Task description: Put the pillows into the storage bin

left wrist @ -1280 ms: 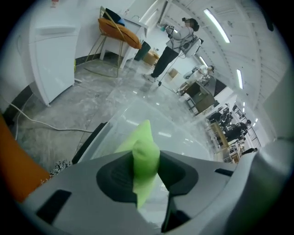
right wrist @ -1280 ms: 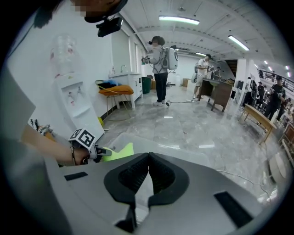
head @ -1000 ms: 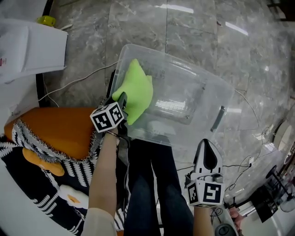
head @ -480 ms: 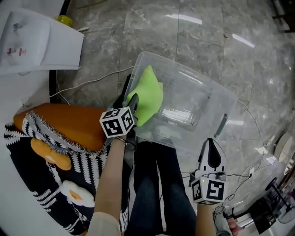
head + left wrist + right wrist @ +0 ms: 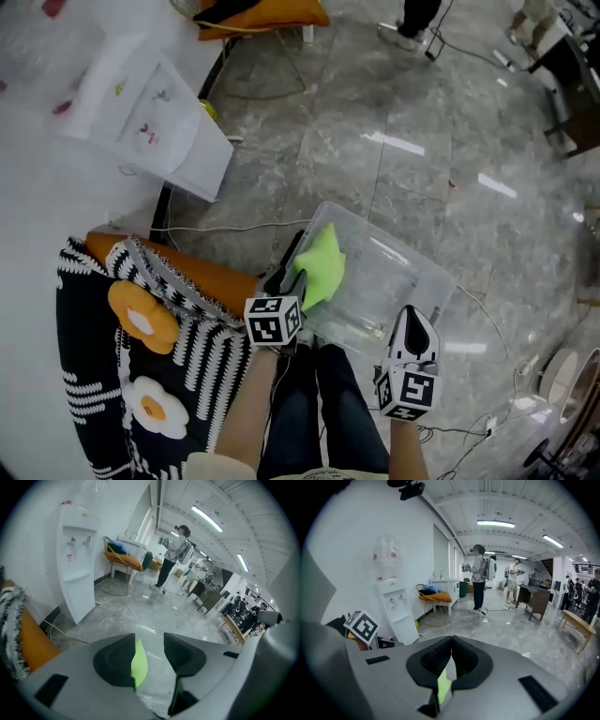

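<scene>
Now left tongs (image 5: pixel 150 641) ajar, mid-closing, empty.

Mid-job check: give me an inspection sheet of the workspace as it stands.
Surface: glossy grey stone floor.
Job's things: green pillow inside the clear storage bin; orange pillow outside it, beside egg-print fabric.
Clutter: white water dispenser by the wall.
Grippers: left claw open, jaws just been closing, nothing between them; right claw shut, empty.
Cables: white cable on the floor beside the bin.
Surroundings: person standing; chair with orange cushion.
</scene>
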